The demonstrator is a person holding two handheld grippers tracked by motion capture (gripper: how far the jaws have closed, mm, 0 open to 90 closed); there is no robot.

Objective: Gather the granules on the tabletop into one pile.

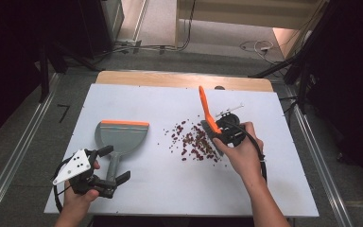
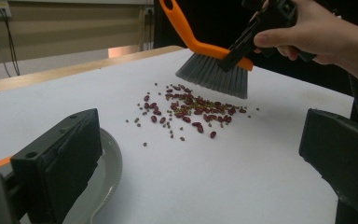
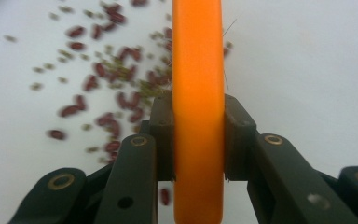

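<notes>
A grey dustpan (image 1: 123,135) with an orange lip lies flat at the left of the white table (image 1: 170,189). My left gripper (image 1: 114,164) is open, one jaw on each side of the pan's handle (image 1: 114,163). In the left gripper view my left gripper (image 2: 200,135) has its jaws spread wide, with the pan's rim (image 2: 114,163) beside the left jaw. My right gripper (image 1: 227,131) is shut on an orange brush (image 1: 204,106), whose grey bristles (image 2: 214,74) hang just above the far edge of scattered red and green beans (image 1: 194,142). The brush's orange back (image 3: 198,70) is clamped in my right gripper (image 3: 198,140).
The beans (image 2: 191,109) spread over the table's middle, between pan and brush. A wooden strip (image 1: 184,79) runs along the table's far edge. Cables (image 1: 260,46) lie on the floor beyond, and metal rails (image 1: 14,156) flank both sides.
</notes>
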